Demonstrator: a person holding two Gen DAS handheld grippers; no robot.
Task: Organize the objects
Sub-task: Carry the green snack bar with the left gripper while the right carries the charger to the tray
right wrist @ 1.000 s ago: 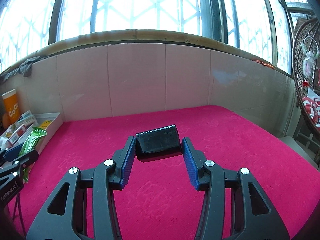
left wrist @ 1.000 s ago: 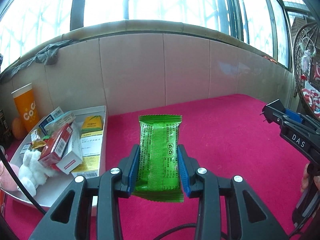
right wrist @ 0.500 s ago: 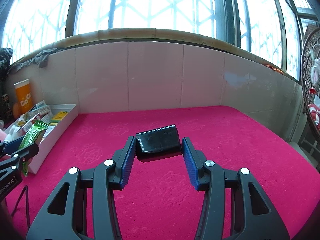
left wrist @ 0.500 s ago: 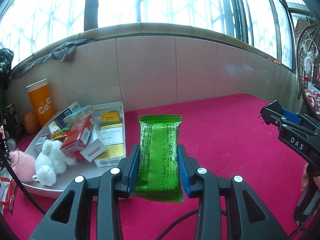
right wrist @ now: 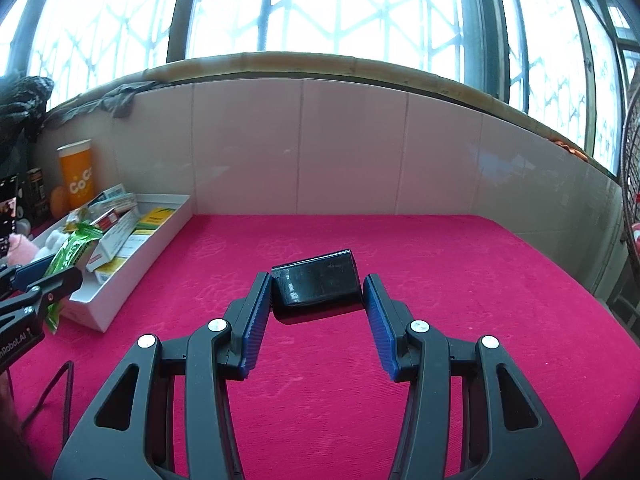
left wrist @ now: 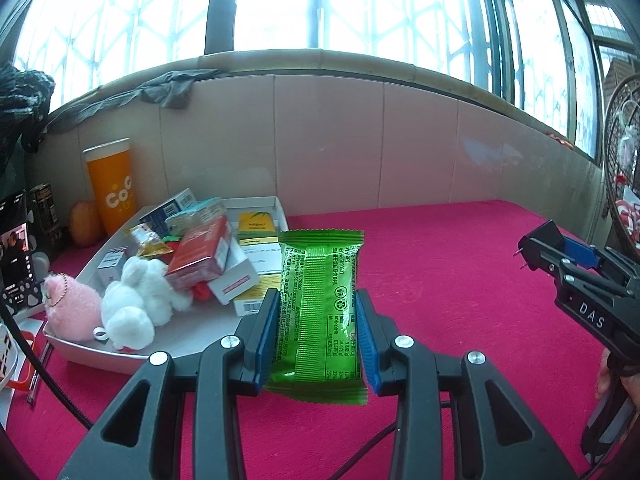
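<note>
My left gripper (left wrist: 318, 300) is shut on a green snack packet (left wrist: 320, 312), held upright above the pink cloth just right of the white tray (left wrist: 188, 340). The tray holds several boxes, a white plush toy (left wrist: 136, 300) and a pink plush (left wrist: 72, 308). My right gripper (right wrist: 316, 284) is shut on a glossy black block (right wrist: 316, 284), gripped at its near end and raised over the cloth. In the right wrist view the left gripper (right wrist: 36, 280) with the green packet (right wrist: 72, 248) appears at the left by the tray (right wrist: 132, 284). The right gripper (left wrist: 560, 256) shows at the right of the left wrist view.
An orange cup (left wrist: 112, 188) and dark boxes (left wrist: 24, 240) stand behind the tray near the tiled wall (left wrist: 360, 152). Pink cloth (right wrist: 440, 280) covers the surface out to the right edge. A black cable (right wrist: 60, 392) trails at the lower left.
Both views have swung left: the tray and cup have slid further into frame and toward centre. Both grippers keep their holds unchanged.
</note>
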